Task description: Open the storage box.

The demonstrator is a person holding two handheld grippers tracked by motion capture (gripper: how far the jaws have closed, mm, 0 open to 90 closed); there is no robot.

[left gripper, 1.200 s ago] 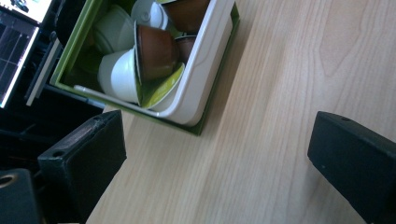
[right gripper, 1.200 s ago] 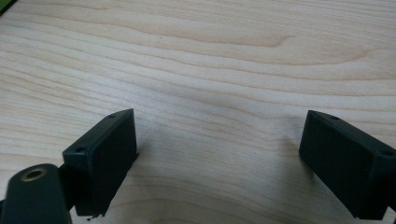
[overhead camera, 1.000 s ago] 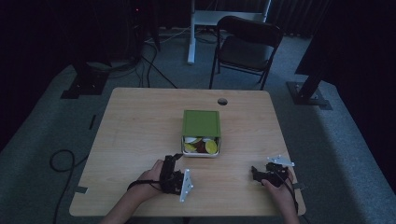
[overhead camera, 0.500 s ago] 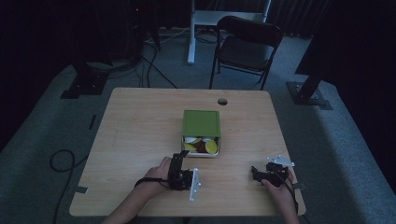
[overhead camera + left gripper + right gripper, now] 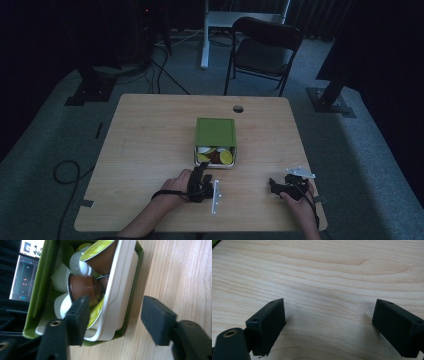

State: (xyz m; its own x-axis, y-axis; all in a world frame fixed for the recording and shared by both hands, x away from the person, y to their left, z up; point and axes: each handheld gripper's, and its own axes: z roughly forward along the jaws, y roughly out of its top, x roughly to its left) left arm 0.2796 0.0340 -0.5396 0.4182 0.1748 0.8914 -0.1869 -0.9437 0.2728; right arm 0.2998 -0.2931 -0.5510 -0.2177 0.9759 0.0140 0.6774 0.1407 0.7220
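While the left gripper (image 5: 199,176) sits just below the centre of the high view, its jaws have just been closing, and in the left gripper view they straddle the near wall of the white tray (image 5: 117,292) without pressing on it: one jaw lies inside among the coffee capsules (image 5: 83,286), the other outside over bare wood. The tray sits in a green box (image 5: 215,132) at mid-frame on the table (image 5: 150,130), half covered by the box's lid, its open end facing the bottom of the frame. The right gripper (image 5: 278,186) rests at the lower right of the high view, near the table's bottom edge, jaws spread wide with nothing between them. Bare tabletop lies to the left, right and above the box; a small round hole (image 5: 238,108) lies near the top edge.
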